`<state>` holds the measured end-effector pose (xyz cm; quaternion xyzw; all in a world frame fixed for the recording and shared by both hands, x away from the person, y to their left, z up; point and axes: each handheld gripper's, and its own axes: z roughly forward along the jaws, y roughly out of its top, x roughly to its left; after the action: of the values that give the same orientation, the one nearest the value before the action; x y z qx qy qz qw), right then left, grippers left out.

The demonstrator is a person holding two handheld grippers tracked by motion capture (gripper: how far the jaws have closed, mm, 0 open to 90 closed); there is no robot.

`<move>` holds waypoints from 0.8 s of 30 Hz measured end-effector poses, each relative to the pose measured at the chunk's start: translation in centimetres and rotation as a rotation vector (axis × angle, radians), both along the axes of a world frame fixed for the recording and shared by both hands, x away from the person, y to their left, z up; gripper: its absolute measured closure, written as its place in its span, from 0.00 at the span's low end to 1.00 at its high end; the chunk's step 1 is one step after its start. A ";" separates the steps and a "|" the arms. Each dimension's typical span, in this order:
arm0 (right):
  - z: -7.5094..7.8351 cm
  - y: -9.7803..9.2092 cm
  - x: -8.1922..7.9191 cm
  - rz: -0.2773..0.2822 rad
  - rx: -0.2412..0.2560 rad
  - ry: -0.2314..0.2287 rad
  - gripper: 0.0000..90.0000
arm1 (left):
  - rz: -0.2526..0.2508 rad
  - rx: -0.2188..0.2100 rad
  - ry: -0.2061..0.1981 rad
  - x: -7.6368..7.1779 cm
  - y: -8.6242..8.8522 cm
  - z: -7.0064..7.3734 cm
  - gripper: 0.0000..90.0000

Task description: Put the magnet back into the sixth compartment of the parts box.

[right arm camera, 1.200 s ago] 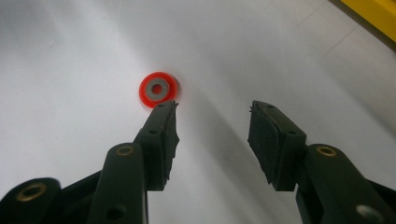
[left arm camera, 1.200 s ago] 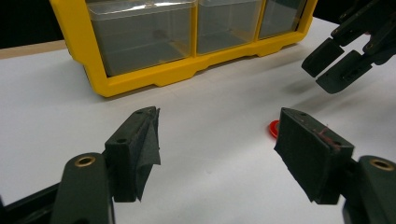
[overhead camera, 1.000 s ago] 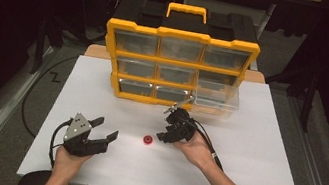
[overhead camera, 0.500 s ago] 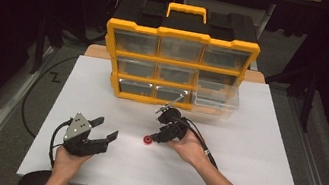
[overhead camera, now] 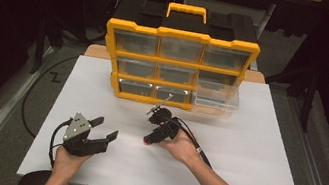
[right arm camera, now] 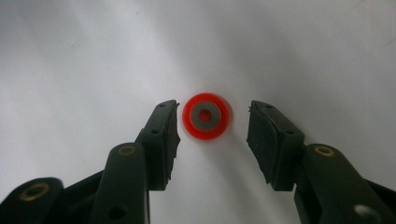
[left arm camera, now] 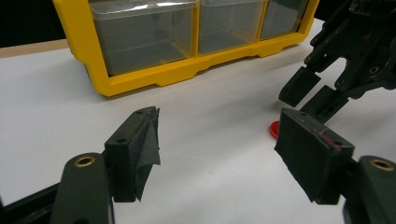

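Observation:
A small red ring with a grey centre [right arm camera: 206,116] lies flat on the white table [overhead camera: 243,156]. My right gripper [right arm camera: 212,123] points down over it, open, one jaw on each side of the ring without touching it. From above, the right gripper [overhead camera: 149,139] is near the table's middle, with the red ring [overhead camera: 145,141] peeking out at its tip. My left gripper [overhead camera: 104,129] rests open at the front left, nothing between its jaws. In the left gripper view the red ring [left arm camera: 273,129] shows beyond my left gripper [left arm camera: 219,140], under the other gripper [left arm camera: 345,70].
A yellow drawer cabinet [overhead camera: 177,64] with clear drawers and a handle stands at the back of the table; its lower right drawer [overhead camera: 215,100] is pulled out. Cables trail from both grippers. The table's right half is bare white surface.
My right gripper has moved left and tipped down over the red ring, bringing its jaws on either side of it. The left gripper has stayed still.

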<state>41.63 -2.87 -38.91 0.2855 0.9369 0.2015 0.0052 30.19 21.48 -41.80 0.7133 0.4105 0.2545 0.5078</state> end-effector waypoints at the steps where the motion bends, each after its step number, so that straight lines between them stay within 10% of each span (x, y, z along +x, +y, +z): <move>1: -0.1 0.1 0.0 0.000 -0.001 0.000 0.61 | 0.001 -0.002 -0.001 0.0 0.0 0.0 0.34; 24: -1.5 1.6 0.3 0.021 -0.050 0.010 0.61 | 0.001 -0.011 -0.002 0.0 0.0 0.0 0.34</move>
<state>41.95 -1.32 -40.39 0.2764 0.9447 0.1764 0.0053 30.19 21.45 -41.79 0.7102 0.4117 0.2532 0.5119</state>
